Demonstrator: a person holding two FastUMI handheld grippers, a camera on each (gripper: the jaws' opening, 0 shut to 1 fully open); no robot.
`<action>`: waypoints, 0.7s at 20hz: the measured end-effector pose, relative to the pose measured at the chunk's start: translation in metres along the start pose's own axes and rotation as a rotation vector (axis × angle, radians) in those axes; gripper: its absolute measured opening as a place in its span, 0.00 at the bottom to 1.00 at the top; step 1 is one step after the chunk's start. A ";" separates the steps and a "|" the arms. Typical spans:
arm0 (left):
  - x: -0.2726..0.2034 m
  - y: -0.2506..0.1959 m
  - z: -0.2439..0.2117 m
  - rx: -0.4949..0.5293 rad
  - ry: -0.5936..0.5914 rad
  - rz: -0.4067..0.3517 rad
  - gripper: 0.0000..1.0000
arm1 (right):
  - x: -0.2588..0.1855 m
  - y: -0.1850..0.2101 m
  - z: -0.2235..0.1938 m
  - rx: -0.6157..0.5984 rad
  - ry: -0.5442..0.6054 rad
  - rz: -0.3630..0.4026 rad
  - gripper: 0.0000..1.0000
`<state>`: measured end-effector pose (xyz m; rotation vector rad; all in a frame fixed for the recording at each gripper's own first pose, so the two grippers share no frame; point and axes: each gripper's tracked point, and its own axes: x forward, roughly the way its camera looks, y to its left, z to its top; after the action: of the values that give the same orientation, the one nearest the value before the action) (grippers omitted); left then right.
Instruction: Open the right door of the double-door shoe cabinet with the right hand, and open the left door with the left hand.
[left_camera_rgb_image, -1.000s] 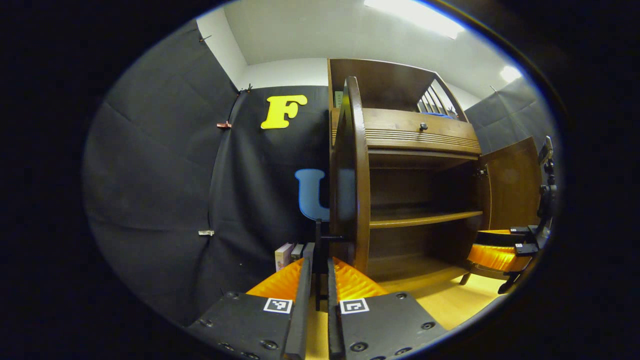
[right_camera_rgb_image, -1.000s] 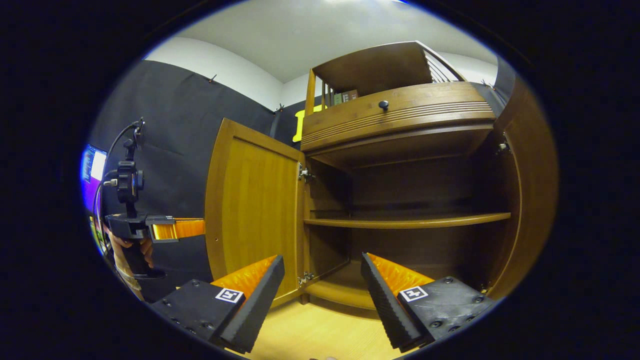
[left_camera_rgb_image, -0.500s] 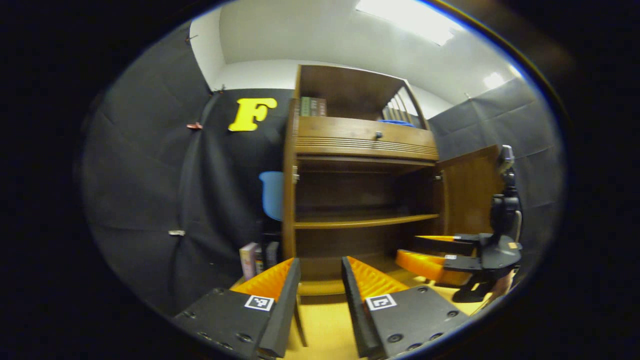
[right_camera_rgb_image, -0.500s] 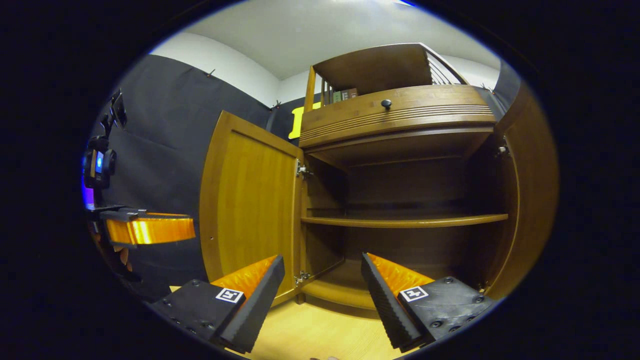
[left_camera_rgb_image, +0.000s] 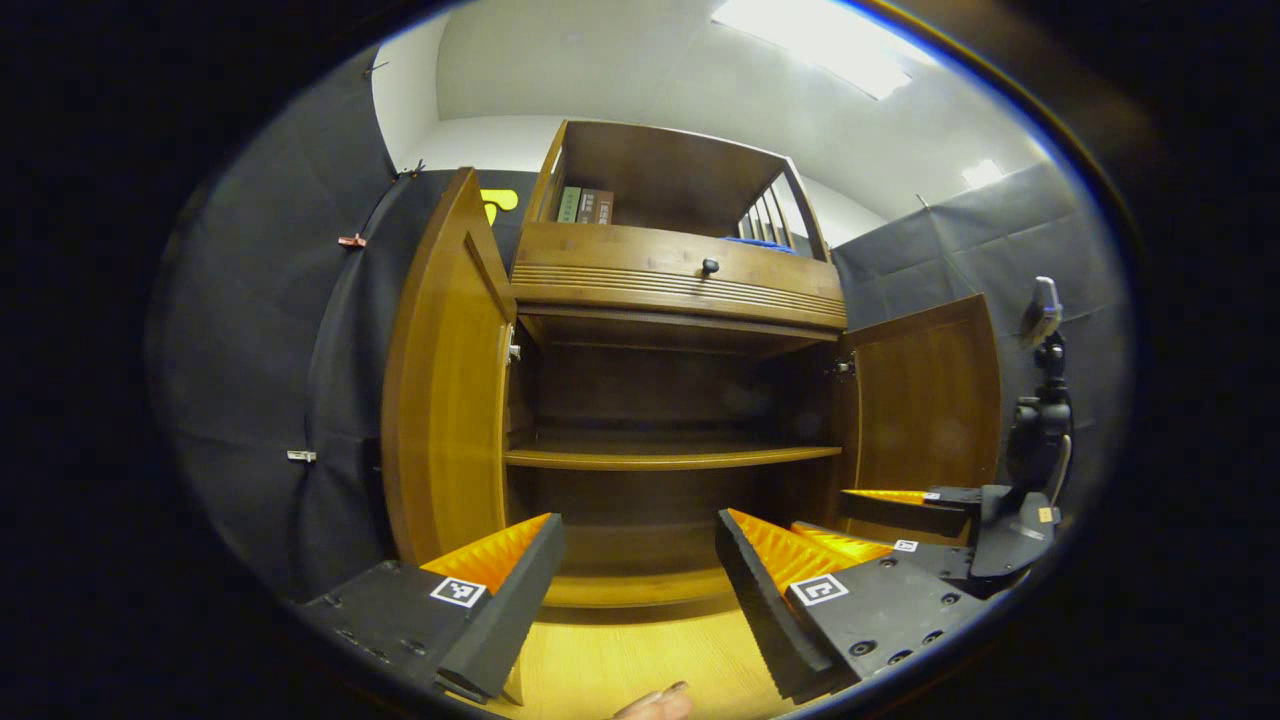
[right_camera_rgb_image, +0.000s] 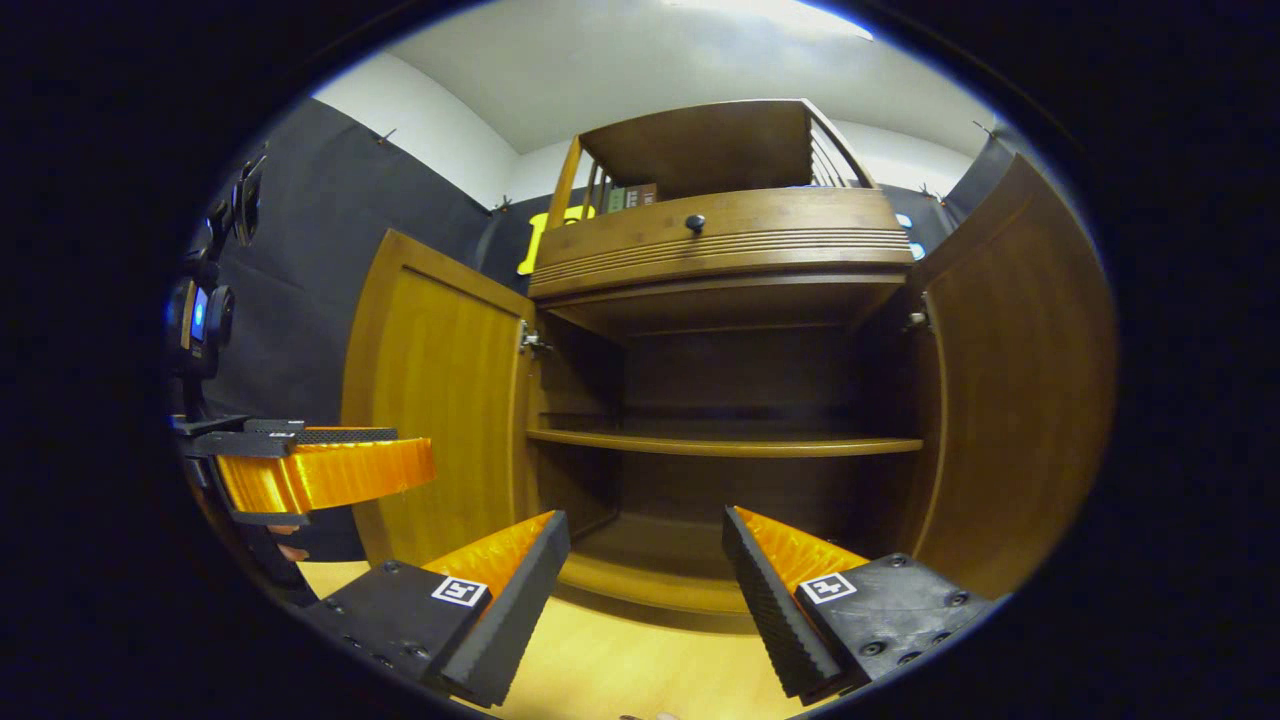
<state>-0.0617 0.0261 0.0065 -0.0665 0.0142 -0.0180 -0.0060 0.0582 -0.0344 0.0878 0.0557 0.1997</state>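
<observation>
Currently the dark brown wooden double-door shoe cabinet (left_camera_rgb_image: 680, 300) stands with both doors swung out, and both gripper views face its open interior.

Left gripper view, left to right:
- The left door (left_camera_rgb_image: 440, 400), a tall panel with a lighter golden inner face, stands open on its hinges at the left side of the cabinet.
- The left gripper (left_camera_rgb_image: 635, 590) sits low in front of the opening. Its jaws are spread wide with nothing between them; the black fingers (left_camera_rgb_image: 500, 625) carry orange ribbed backs.
- The curved middle shelf (left_camera_rgb_image: 670, 457) spans the interior, with a black drawer knob (left_camera_rgb_image: 709, 266) on the ribbed band above it.
- The right door (left_camera_rgb_image: 925, 400) stands open at the right side.
- The right gripper (left_camera_rgb_image: 880, 520) is seen from the side, low and just in front of the right door, clear of its face.

Right gripper view, left to right:
- The left gripper (right_camera_rgb_image: 400, 465) appears side-on, near the left door (right_camera_rgb_image: 435, 400) but apart from it.
- The right gripper (right_camera_rgb_image: 645, 590) is also set wide and holds nothing; its fingers (right_camera_rgb_image: 770, 610) frame the cabinet floor.
- The middle shelf (right_camera_rgb_image: 725, 443) is bare.
- The right door (right_camera_rgb_image: 1010, 380) is open, close beside the camera.

A light yellow wooden floor (right_camera_rgb_image: 640, 680) runs beneath both grippers.
</observation>
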 end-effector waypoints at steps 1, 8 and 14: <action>0.006 -0.003 -0.001 -0.001 0.001 0.004 0.93 | -0.002 -0.007 0.001 -0.003 0.003 -0.023 0.97; 0.036 -0.034 -0.013 0.003 0.002 -0.025 0.95 | -0.013 -0.051 0.016 -0.044 -0.004 -0.138 0.95; 0.043 -0.047 -0.014 0.008 -0.018 -0.048 0.93 | -0.015 -0.061 0.025 -0.066 -0.018 -0.143 0.95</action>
<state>-0.0198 -0.0230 -0.0047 -0.0592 -0.0055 -0.0658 -0.0076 -0.0063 -0.0143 0.0197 0.0370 0.0580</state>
